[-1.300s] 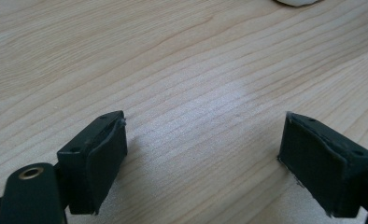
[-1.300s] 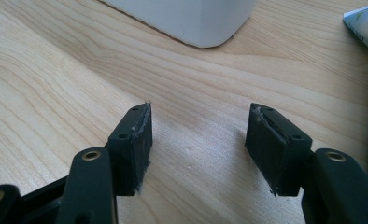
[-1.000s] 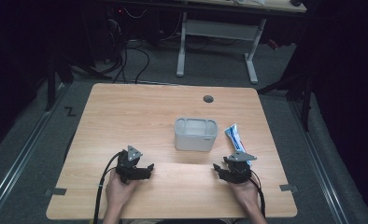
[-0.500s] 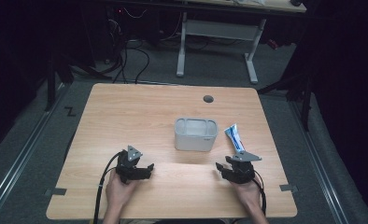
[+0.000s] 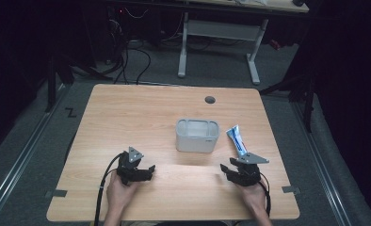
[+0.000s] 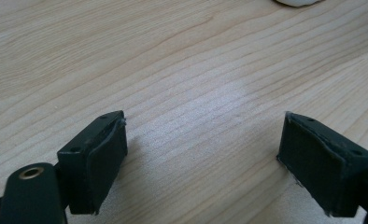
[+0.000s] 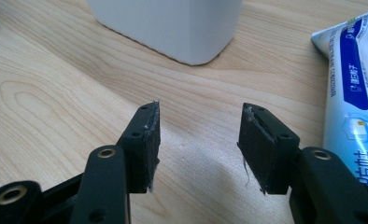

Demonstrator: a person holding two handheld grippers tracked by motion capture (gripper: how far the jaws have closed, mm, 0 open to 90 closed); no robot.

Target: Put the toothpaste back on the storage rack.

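Toothpaste tube (image 5: 236, 140) lies lengthwise just ahead-right of right gripper (image 5: 240, 171); jaws apart, just been narrowing, nothing btwn.

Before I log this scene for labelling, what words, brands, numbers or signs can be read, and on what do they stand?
Blue and white tube: small white print along the blue band and some large dark characters near the lower edge, all cut off or too blurred to read.
White container: a tiny dark mark on its front wall in the high view, too small to read.
Table: no writing.
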